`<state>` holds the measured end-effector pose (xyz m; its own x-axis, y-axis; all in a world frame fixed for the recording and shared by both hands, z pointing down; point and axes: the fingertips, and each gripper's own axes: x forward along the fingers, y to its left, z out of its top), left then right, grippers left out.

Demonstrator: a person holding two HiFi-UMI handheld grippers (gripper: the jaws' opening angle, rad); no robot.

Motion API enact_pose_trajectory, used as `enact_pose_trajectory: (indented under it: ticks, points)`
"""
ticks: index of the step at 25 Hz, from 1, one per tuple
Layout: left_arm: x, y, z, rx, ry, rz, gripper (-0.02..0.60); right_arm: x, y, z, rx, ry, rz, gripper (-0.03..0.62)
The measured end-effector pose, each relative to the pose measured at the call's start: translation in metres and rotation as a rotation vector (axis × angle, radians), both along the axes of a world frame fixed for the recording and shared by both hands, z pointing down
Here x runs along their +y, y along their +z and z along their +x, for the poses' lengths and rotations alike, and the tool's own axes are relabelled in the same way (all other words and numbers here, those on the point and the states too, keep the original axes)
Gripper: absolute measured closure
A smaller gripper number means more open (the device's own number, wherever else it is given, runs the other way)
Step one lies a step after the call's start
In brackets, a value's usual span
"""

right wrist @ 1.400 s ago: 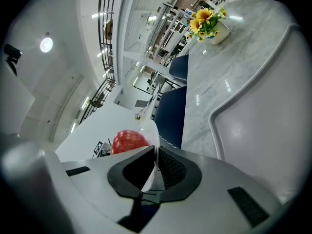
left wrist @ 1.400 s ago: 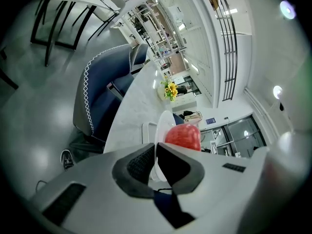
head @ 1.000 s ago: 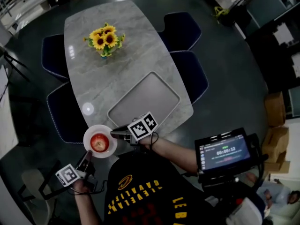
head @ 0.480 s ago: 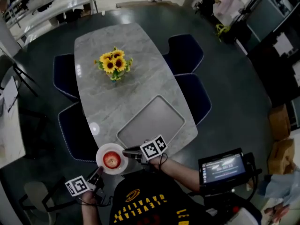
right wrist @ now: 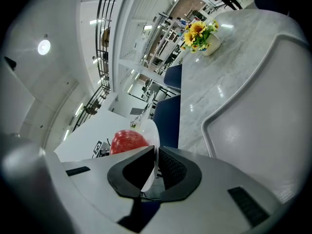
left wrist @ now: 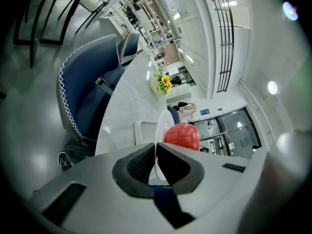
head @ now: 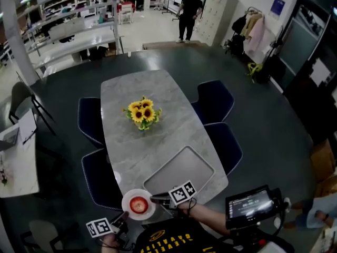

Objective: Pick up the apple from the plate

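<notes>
Plate, apple lower in head view; gripper views show left tool, right tool clamping rim.

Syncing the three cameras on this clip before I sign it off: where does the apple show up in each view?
Head view: the apple lies on the white plate, low in the picture, left of centre.
Left gripper view: the apple is just above the jaws, right of the plate rim they clamp.
Right gripper view: the apple is lower left of centre, left of the clamped rim.
Shared landmark: the sunflowers.
</notes>
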<state>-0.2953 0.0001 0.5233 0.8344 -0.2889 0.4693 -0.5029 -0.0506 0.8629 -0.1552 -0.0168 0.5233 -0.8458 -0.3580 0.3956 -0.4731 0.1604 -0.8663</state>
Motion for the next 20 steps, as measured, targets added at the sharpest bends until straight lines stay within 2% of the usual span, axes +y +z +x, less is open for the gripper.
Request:
enact_pose_trajectory:
  ticks: [13,20]
  points:
    - [-0.007,0.005,0.001,0.012,-0.013,-0.010,0.561,-0.009,0.004,0.001,0.010,-0.018,0.000,0.562]
    - [-0.007,0.004,-0.004,-0.011,-0.012,-0.017,0.561,-0.010,0.001,-0.002,0.004,-0.028,0.000,0.562]
